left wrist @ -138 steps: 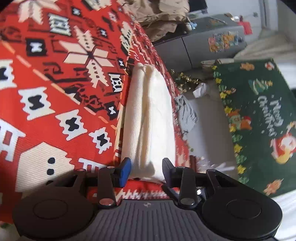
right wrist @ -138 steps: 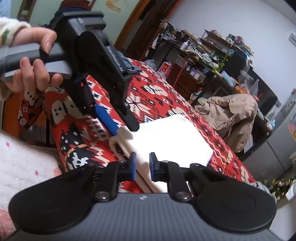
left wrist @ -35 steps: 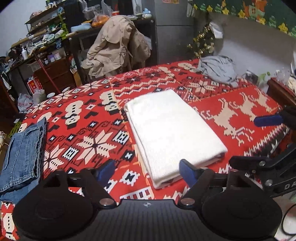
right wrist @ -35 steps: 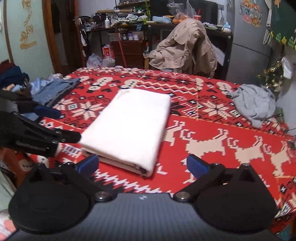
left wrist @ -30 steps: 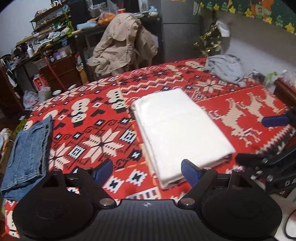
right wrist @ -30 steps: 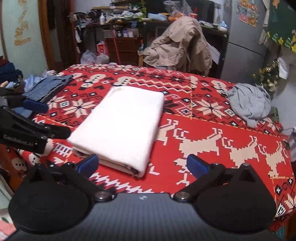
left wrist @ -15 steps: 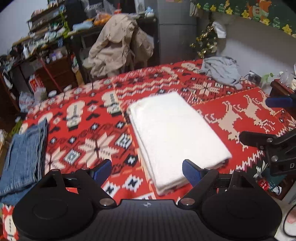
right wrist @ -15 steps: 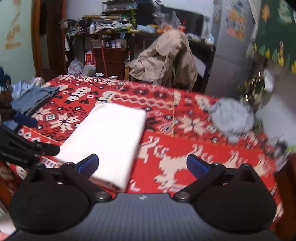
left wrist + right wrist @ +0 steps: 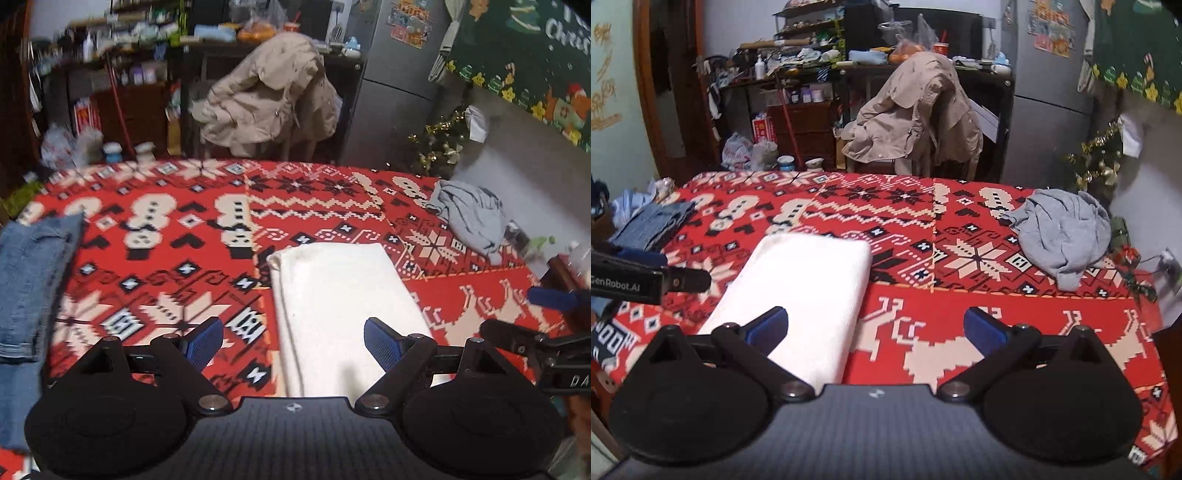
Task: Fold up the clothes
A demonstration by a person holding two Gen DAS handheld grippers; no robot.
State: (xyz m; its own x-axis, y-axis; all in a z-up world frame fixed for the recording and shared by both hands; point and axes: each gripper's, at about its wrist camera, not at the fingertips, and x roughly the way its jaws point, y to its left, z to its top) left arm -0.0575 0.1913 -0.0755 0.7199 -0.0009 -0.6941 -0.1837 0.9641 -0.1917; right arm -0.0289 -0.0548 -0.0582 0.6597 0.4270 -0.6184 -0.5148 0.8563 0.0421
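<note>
A folded white garment (image 9: 343,306) (image 9: 805,295) lies flat on the red patterned cloth (image 9: 177,240) (image 9: 1015,332) covering the table. My left gripper (image 9: 293,345) hovers open above its near end, touching nothing. My right gripper (image 9: 875,328) is open too, raised over the near table edge just right of the white garment. A crumpled grey garment (image 9: 471,218) (image 9: 1065,230) sits at the far right of the table. Folded blue jeans (image 9: 26,280) (image 9: 652,223) rest at the left edge. Each gripper shows at the side of the other's view.
A beige coat (image 9: 916,114) hangs over a chair behind the table. Cluttered shelves (image 9: 801,66) and a grey fridge (image 9: 1049,92) stand at the back. A green Christmas hanging (image 9: 524,62) covers the right wall, above tinsel (image 9: 1097,158).
Both grippers went from shut at the white garment's edge to open and drew back above it. In the last second the views shifted slightly; the garment lies still.
</note>
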